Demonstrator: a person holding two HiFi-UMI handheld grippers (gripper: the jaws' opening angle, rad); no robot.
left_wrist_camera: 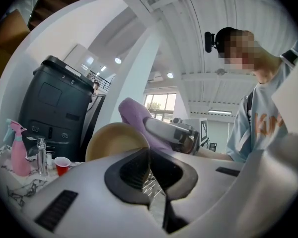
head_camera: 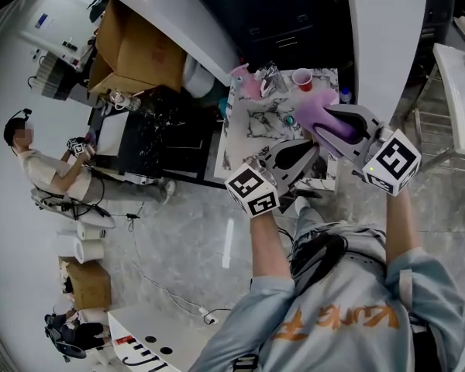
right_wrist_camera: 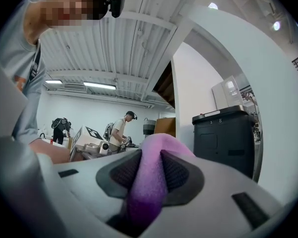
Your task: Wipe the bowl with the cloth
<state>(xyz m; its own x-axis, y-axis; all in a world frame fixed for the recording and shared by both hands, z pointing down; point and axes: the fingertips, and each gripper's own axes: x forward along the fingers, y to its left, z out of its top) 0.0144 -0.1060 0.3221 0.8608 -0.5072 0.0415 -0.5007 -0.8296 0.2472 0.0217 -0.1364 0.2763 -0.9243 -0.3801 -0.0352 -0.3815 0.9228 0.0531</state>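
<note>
Both grippers are clamped: the left gripper (left_wrist_camera: 150, 166), nearly closed, pinches the tan bowl (left_wrist_camera: 111, 140) by its rim; the right gripper (right_wrist_camera: 150, 178) squeezes the purple cloth (right_wrist_camera: 161, 145), which sits at the bowl's far rim.

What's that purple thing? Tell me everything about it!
It's a soft, fuzzy-looking purple cloth, bunched into a thick fold. The right gripper pinches it between both dark pads, and a rounded lump sticks out past the tips. It's held over the marble table, right beside the tan bowl.
</note>
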